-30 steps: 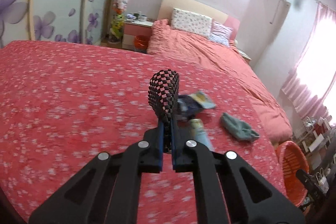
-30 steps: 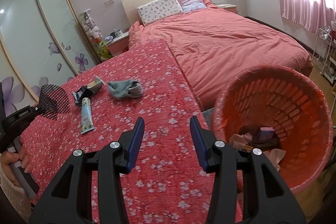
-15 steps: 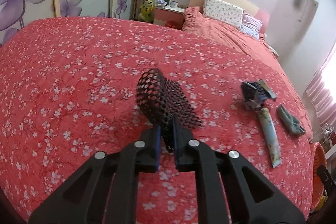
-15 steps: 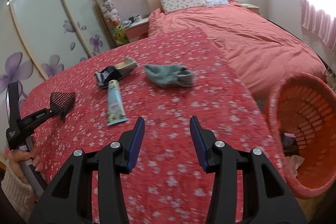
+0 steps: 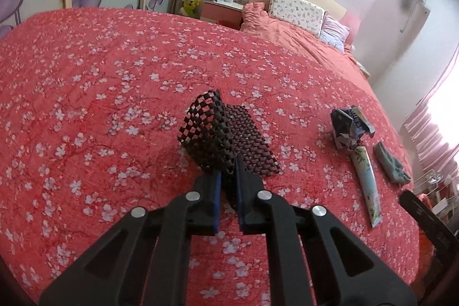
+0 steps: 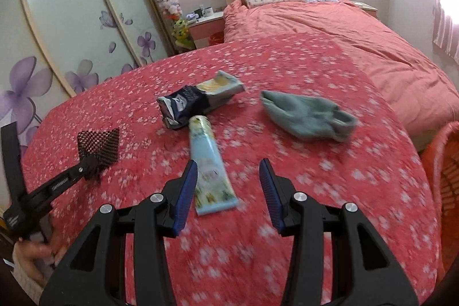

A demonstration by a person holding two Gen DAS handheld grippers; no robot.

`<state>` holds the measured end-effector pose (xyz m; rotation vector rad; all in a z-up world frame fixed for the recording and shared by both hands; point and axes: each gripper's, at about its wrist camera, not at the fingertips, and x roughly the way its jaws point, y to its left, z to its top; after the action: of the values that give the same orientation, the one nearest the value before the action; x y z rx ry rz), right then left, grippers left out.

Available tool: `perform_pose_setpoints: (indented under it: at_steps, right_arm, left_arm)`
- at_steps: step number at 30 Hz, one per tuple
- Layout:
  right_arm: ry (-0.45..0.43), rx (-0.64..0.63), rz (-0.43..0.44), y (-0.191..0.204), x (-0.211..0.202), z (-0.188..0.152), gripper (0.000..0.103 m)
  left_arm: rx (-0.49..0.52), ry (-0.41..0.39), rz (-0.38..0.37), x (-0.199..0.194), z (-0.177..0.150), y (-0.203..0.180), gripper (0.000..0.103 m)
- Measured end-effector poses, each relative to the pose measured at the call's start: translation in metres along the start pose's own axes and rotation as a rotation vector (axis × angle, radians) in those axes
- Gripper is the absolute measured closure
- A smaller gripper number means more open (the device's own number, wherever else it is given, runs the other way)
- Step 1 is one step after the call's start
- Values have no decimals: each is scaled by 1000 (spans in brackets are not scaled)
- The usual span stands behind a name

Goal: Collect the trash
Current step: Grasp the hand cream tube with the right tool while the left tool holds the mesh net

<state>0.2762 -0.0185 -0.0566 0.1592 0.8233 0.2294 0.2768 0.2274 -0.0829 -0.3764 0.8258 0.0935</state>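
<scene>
No brand or lettering can be read on any of the trash: the print on the pale blue tube (image 6: 210, 168) is blurred, and the crumpled dark wrapper (image 6: 198, 102) shows only smeared marks. The left gripper (image 5: 227, 185) has its jaws closed to a narrow gap on a folded piece of black mesh (image 5: 226, 135), which fans out ahead of the jaws with its far end down on the red floral tabletop (image 5: 86, 93). The right gripper (image 6: 228, 185) hangs above the cloth with its jaws wide apart and nothing between them — the tube's flat end lies just ahead of the left jaw, its cap end touching the wrapper farther on. A grey-green sock (image 6: 308, 116) lies ahead and to the right of those jaws, apart from the wrapper. The cloth between tube and sock is bare. To the far right, past the tabletop's rounded edge, stands an orange basket (image 6: 443, 171); beyond it is a bed (image 6: 358, 36) with pillows.
</scene>
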Motion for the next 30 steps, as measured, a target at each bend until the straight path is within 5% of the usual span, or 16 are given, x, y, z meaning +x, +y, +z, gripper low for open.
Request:
perform_pose_setpoints:
  at_steps: [12, 21, 30]
  right_arm:
    - [77, -91, -52, 33, 55, 23, 58]
    - [73, -137, -88, 38, 63, 21, 73]
    - [70, -117, -68, 27, 52, 11, 74]
  left_arm:
    - [-82, 7, -89, 0, -2, 16, 91]
    - [-96, 8, -105, -1, -2, 19, 91]
    - [-111, 6, -121, -3, -5, 26, 91]
